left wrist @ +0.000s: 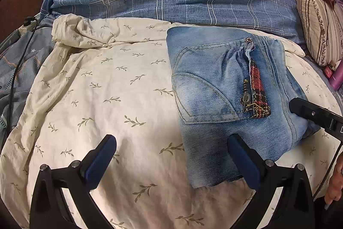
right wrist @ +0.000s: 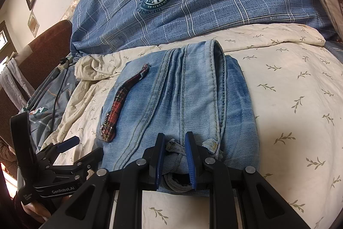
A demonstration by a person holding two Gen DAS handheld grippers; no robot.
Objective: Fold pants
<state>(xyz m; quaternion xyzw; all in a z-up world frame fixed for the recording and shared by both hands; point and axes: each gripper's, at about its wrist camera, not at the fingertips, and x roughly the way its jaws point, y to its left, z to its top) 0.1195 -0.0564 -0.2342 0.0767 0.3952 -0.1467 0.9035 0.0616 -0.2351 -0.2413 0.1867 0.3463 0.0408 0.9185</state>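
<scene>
Left wrist view shows the folded jeans [left wrist: 225,96] lying on the cream sheet [left wrist: 96,100], right of centre, with the left gripper [left wrist: 171,162] spread wide, its right finger touching the jeans' near edge and bare sheet stretching off to the left. Right wrist view has the right gripper [right wrist: 174,156] narrowed around a bunched fold at the jeans' [right wrist: 182,104] near edge, seemingly pinching it though the contact is partly hidden, with open sheet [right wrist: 289,100] to the right.
</scene>
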